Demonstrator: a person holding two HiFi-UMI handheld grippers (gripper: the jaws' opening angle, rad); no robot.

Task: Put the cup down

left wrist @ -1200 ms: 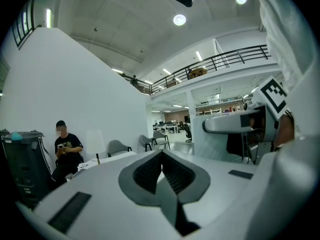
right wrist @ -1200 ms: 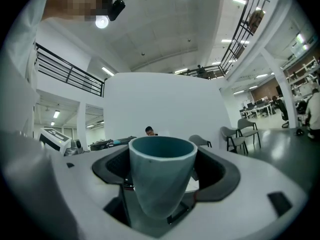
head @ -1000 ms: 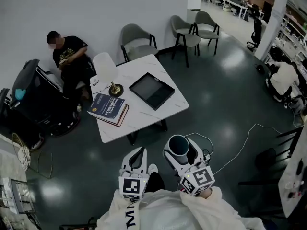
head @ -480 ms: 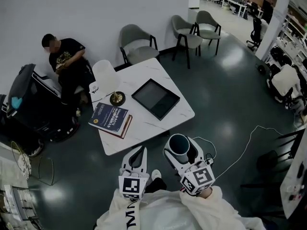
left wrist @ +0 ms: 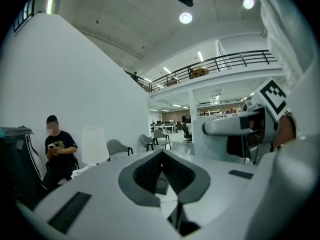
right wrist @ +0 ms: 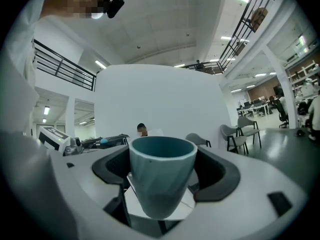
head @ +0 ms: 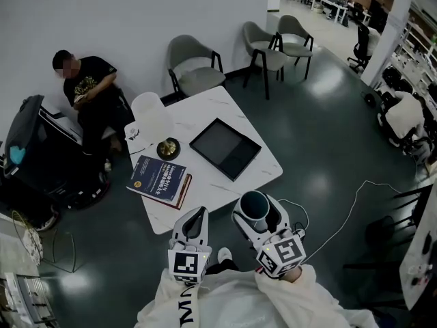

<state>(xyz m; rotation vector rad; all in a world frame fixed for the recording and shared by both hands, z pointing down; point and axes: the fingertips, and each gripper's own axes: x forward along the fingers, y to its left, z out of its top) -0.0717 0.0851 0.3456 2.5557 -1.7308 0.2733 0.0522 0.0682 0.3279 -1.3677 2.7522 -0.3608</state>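
While the head view has the right gripper (head: 259, 219) carrying the teal cup (head: 255, 206) upright over the floor, with the marble table (head: 205, 111) toward eleven o'clock, the left gripper (head: 197, 217) hangs at the cup's nine o'clock. Seen in the left gripper view, its jaws meet with nothing between them. From the right gripper view, the jaws clamp the cup's tapered wall at three and nine o'clock. Released too near the table edge, or before its base rests flat, it could tip or fall.
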